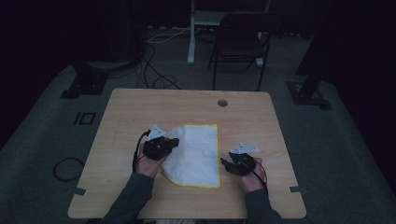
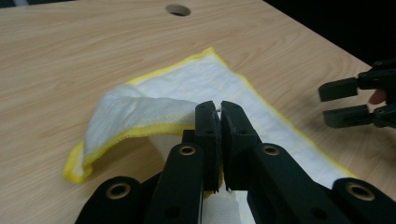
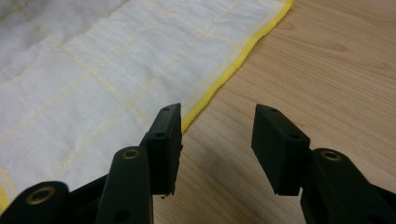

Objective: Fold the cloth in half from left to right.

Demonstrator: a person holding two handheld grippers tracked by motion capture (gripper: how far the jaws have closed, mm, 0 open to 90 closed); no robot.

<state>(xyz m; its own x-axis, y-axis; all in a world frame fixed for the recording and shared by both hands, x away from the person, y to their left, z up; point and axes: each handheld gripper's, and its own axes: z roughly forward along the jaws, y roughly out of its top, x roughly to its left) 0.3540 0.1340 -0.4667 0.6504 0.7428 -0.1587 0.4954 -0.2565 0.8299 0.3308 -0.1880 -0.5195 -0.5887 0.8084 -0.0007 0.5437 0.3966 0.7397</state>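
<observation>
The left gripper (image 2: 219,106) is pinching a corner of the white cloth (image 2: 140,109), its jaws pressed together on the yellow-hemmed edge. Just beyond and to the left of those jaws the cloth is arching up off the table (image 2: 70,56) in a loose fold, while the rest is lying flat ahead of the jaws, stretching toward the far side.

The right gripper (image 3: 217,140) is waiting with its jaws spread apart and nothing between them. It is hovering over bare wood, with the cloth's yellow hem (image 3: 233,65) running just beside the left jaw and onward ahead of it.

This looks like a fold in progress. To do it well, the left gripper should be carrying its corner low and steadily across, so the lifted flap is rolling over rather than dragging the whole cloth along. The right gripper is well placed to be taking the near hem: sliding a jaw under the edge and closing on a single layer would be keeping both corners level, so the hems are meeting squarely.

Farther off, the table's round cable hole (image 1: 222,102) is sitting past the cloth.
</observation>
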